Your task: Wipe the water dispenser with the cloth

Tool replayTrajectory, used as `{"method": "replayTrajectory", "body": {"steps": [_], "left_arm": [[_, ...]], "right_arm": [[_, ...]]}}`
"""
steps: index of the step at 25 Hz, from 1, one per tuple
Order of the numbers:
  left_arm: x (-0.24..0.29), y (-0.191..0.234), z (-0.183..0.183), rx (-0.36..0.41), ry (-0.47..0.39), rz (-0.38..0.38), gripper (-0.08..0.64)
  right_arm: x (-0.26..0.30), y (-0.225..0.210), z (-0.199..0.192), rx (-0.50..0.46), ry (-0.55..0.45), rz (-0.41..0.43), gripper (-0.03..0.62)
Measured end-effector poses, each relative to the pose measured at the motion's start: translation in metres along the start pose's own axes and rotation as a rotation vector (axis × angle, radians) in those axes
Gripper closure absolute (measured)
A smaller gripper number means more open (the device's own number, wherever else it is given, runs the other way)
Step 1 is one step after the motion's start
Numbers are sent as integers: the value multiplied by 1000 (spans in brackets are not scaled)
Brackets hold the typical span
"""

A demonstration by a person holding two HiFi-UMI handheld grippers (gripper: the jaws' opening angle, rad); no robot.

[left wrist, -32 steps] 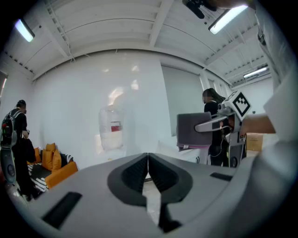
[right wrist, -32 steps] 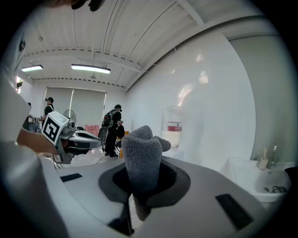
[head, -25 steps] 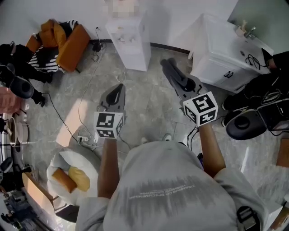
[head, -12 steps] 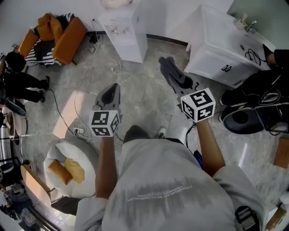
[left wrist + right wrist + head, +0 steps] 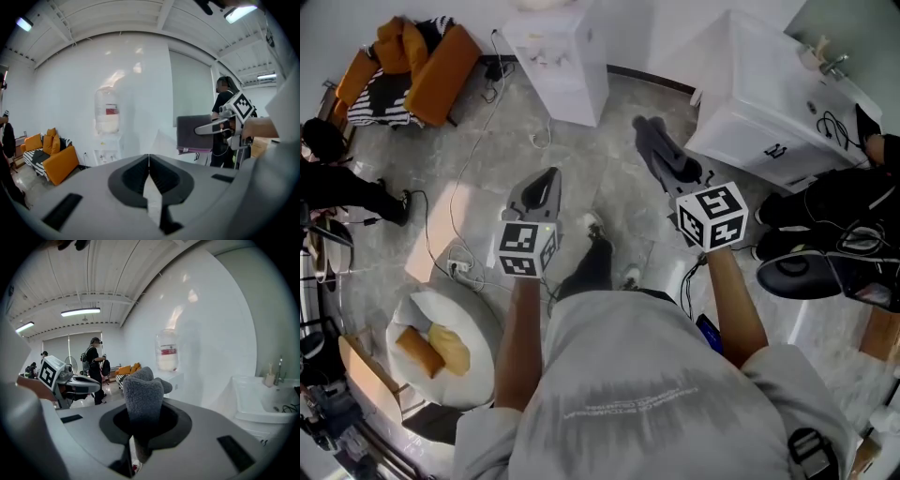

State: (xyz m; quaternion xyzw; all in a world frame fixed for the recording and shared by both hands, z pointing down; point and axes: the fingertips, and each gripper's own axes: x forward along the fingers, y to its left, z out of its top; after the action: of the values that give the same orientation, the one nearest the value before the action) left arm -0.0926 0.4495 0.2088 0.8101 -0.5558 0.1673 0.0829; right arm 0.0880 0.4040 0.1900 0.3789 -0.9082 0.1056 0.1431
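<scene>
The white water dispenser (image 5: pixel 555 58) stands against the far wall, with its clear bottle (image 5: pixel 107 112) on top. In the right gripper view the water dispenser (image 5: pixel 168 363) is ahead, still some way off. My right gripper (image 5: pixel 646 130) is shut on a grey fleecy cloth (image 5: pixel 142 393) that sticks up from between the jaws. In the left gripper view that cloth (image 5: pixel 198 133) hangs as a dark grey sheet. My left gripper (image 5: pixel 547 180) is shut with nothing in it, its jaws meeting in a thin line (image 5: pixel 149 160). Both grippers point toward the dispenser above the floor.
An orange sofa (image 5: pixel 427 64) with clothes stands at the far left. A white sink cabinet (image 5: pixel 767 105) is at the far right, with black bags (image 5: pixel 825 234) beside it. Cables and a power strip (image 5: pixel 465 273) lie on the floor at left, near a white cushion (image 5: pixel 441 345).
I have walked a little toward the dispenser, and one leg now shows between the grippers. Both grippers keep their pose; the right stays shut on the cloth.
</scene>
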Motion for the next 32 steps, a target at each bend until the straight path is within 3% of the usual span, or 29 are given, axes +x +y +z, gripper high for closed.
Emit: {"method": "replayTrajectory", "body": {"steps": [12, 19, 25, 32], "left_arm": [[129, 113, 42, -22, -25, -24, 543], [185, 171, 44, -38, -5, -51, 543], [232, 191, 29, -77, 47, -86, 543], [285, 193, 6, -127, 126, -108, 543]], "right_arm": [[113, -74, 54, 4, 46, -72, 535], [173, -108, 69, 155, 60, -133, 535], [203, -133, 62, 240, 84, -193, 535], [240, -173, 40, 325, 132, -204, 534]]}}
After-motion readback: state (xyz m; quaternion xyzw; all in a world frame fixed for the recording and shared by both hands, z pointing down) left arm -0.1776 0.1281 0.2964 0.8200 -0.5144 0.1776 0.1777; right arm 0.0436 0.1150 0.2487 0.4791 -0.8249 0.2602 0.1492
